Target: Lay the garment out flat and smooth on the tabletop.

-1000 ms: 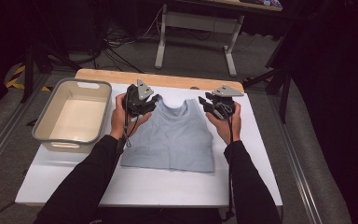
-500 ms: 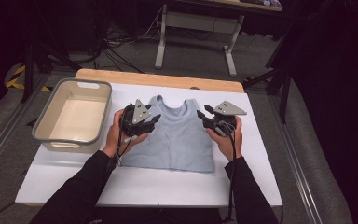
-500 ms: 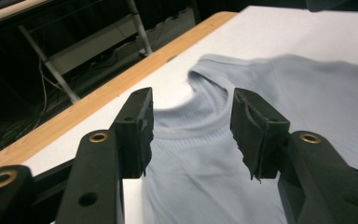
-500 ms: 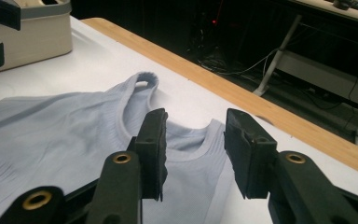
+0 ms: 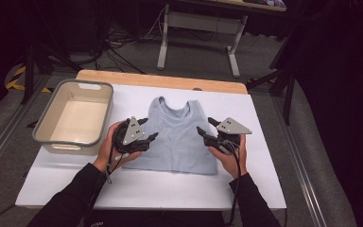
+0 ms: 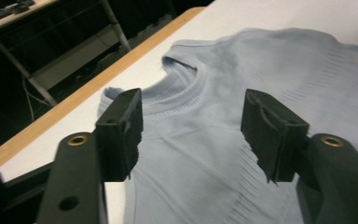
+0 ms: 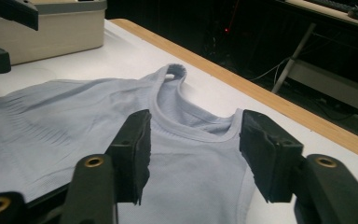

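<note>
Pale blue ribbed sleeveless knit top (image 5: 175, 135) lies spread flat between two hand-held grippers, both standing open.

The top rests face up, neckline away from the person, smooth and barely creased. The left gripper (image 5: 147, 130) hovers over its left side, the right gripper (image 5: 205, 126) over its right; each pair of black jaws has just been opening and frames bare fabric below the straps, gripping nothing. Closing from here could pinch just one layer, or drag the thin knit and bunch it, if the jaws come down unevenly. Left of the left gripper sits a beige plastic tub (image 5: 56, 142) on the white table (image 5: 264, 142).
</note>
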Available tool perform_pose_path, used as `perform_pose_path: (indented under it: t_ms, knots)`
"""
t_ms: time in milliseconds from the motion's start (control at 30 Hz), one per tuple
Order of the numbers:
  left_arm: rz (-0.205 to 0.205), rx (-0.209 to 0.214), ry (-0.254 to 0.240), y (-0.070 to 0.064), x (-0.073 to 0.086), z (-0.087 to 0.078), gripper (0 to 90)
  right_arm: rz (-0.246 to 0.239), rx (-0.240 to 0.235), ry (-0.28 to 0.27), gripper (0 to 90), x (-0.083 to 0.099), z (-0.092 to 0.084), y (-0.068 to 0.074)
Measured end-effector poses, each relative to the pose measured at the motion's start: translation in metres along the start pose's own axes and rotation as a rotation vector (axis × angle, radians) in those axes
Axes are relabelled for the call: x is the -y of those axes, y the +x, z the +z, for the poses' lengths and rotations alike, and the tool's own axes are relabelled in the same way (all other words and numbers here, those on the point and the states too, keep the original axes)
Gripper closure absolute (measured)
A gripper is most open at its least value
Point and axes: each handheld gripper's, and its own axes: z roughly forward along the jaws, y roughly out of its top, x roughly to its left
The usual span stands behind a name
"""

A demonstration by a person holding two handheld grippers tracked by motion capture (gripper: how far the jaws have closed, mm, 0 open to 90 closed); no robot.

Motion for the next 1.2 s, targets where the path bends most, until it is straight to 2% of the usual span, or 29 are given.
perform_pose_path:
  t_ms: [67,233,367,500,633,767,1200]
  knots:
    - [0.018,-0.008,0.005,-0.003,0.002,-0.004,35.8,-0.010,-0.011,-0.009,40.8,0.001,-0.004,0.003]
    - [0.052,0.018,0.006,-0.011,0.010,-0.016,31.2,-0.023,-0.029,-0.017,34.9,0.005,-0.012,0.012]
    - [0.089,0.004,0.004,-0.018,0.018,-0.026,28.8,-0.043,-0.041,-0.018,31.4,0.009,-0.017,0.020]
    - [0.089,0.022,0.011,-0.020,0.026,-0.033,25.6,-0.044,-0.028,-0.017,24.8,0.013,-0.021,0.024]
    - [0.050,0.061,0.013,-0.019,0.034,-0.040,20.8,-0.040,-0.020,-0.018,21.1,0.016,-0.024,0.026]
    - [0.034,0.081,0.024,-0.021,0.042,-0.045,17.5,-0.035,-0.016,-0.020,19.1,0.019,-0.026,0.028]
    - [0.014,0.089,0.056,-0.025,0.062,-0.053,12.7,-0.053,-0.018,-0.027,16.7,0.035,-0.035,0.033]
